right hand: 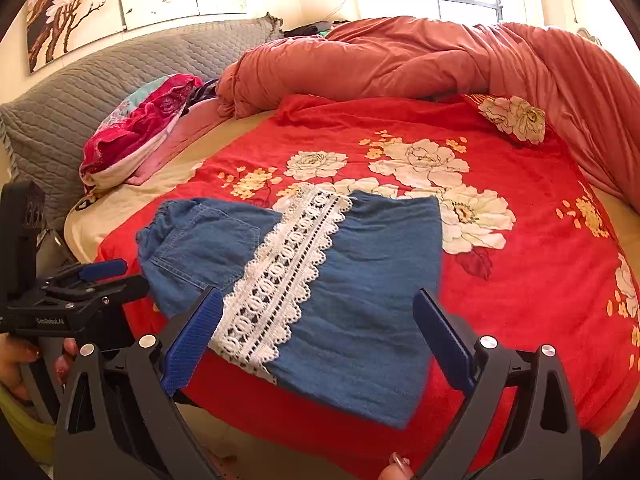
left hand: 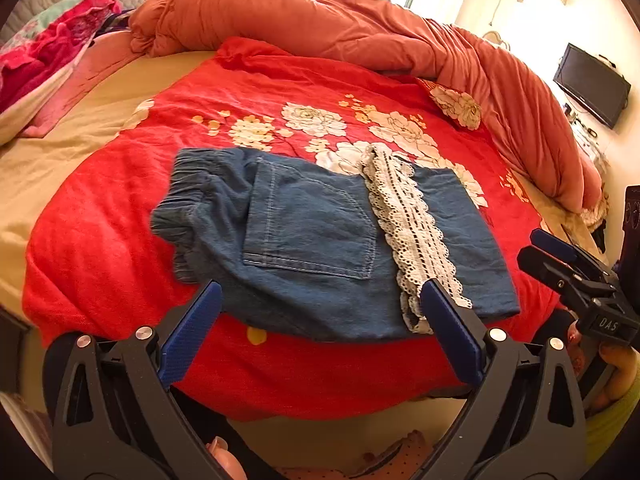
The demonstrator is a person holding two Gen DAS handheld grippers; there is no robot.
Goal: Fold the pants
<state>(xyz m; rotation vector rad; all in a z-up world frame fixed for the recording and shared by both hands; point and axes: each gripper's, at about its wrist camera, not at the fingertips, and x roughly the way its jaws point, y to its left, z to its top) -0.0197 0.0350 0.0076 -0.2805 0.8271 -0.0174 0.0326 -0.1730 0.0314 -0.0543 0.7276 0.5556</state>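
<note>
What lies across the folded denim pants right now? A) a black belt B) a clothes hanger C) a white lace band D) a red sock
C: a white lace band runs diagonally over the denim pants, which lie folded on the red floral blanket; both the left gripper and the right gripper are open and hold nothing.

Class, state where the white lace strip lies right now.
In both views the white lace strip lies diagonally across the folded denim pants, right of the back pocket, on the red floral blanket.
</note>
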